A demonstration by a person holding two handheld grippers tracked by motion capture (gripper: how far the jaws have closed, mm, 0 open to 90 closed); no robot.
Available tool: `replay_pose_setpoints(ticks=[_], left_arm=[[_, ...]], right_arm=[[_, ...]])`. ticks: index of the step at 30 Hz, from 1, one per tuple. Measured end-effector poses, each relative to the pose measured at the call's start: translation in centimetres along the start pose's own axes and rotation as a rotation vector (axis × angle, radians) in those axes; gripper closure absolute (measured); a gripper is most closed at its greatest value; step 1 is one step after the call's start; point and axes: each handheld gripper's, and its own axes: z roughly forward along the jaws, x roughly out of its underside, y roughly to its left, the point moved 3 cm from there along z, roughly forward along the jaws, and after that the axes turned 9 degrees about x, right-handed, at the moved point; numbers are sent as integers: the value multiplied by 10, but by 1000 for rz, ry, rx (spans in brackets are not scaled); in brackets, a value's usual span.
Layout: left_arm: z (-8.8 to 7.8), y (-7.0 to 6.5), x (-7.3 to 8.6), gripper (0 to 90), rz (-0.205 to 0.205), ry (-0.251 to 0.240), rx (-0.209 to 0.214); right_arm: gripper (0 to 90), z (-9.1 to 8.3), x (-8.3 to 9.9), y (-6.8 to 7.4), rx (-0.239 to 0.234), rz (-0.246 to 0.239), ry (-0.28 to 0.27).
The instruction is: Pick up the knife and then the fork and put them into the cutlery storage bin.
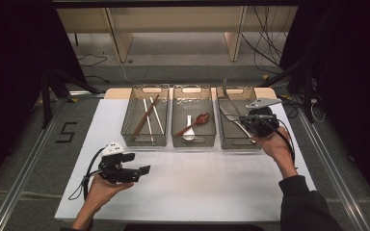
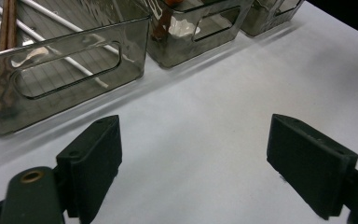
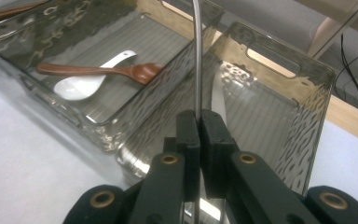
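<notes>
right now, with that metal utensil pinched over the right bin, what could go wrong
1. The right gripper pinches the thin metal utensil on a narrow edge, so it may twist or slip out.
2. The utensil hangs close to the right bin's wall and could knock it.
3. A drop might hit the knife already lying inside.

Black tools (image 1: 147,169), one dark sleeve (image 1: 304,204)

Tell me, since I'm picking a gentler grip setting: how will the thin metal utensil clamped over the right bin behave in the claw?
The metal utensil looks stiff: its thin handle stands straight above the right claw. It is probably slippery, since the surface is shiny and the pads pinch only a narrow edge. It may pivot or slide down toward the right bin.
</notes>
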Motion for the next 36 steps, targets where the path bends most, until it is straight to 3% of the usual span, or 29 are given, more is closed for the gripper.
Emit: replay_pose_setpoints(ticks=[9, 15, 36], left_arm=[[1, -2, 3, 172, 14, -19, 2], [3, -3, 6, 169, 26, -6, -3], [1, -2, 8, 165, 21, -30, -1]], right_arm=[[875, 21, -3, -9, 3, 56, 54], [875, 37, 3, -15, 12, 79, 111], [873, 59, 20, -17, 12, 98, 195]])
